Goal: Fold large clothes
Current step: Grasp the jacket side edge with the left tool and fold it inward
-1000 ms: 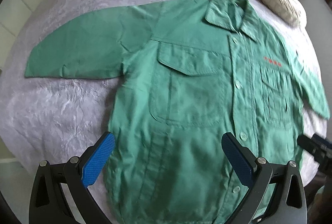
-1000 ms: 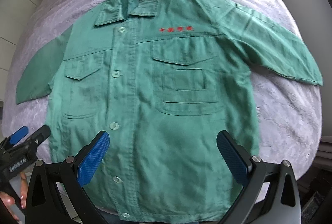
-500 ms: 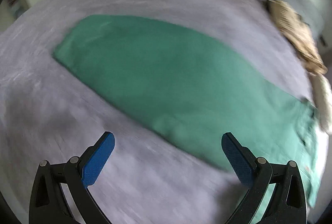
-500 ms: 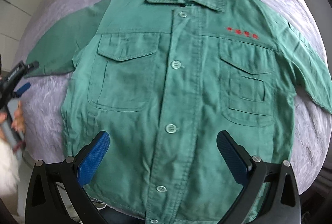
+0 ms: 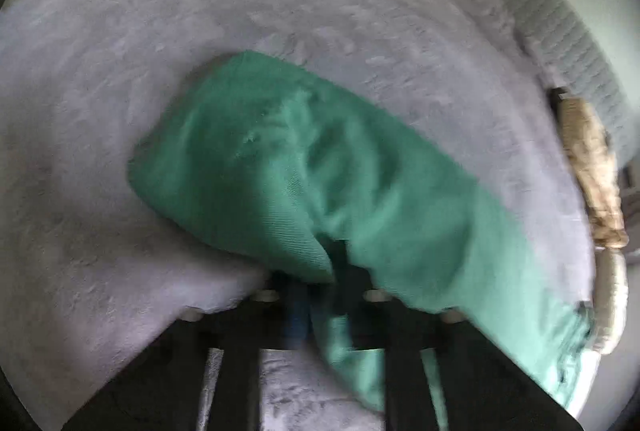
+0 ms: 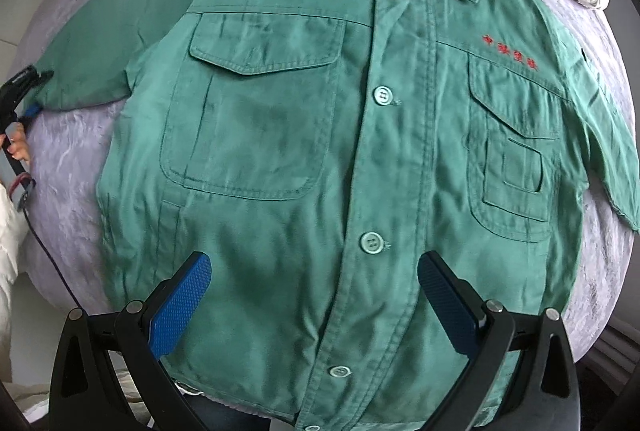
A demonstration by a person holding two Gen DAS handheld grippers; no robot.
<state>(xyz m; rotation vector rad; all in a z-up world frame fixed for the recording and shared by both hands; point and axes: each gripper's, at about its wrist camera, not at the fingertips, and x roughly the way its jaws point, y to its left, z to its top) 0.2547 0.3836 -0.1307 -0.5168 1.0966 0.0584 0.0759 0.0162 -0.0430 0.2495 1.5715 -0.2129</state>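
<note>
A green jacket [image 6: 320, 159] lies buttoned and face up on a lilac bedspread [image 6: 72, 215]. The left gripper [image 5: 324, 283] has its jaws pinched on the jacket's sleeve [image 5: 280, 167] — cloth bunches between them. The right gripper [image 6: 314, 295] hovers over the jacket's lower front, jaws spread wide and empty.

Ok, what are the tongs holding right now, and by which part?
Left tongs are shut on the green button-up work jacket, at the edge of its sleeve near the cuff. Right tongs are open and hold nothing.
</note>
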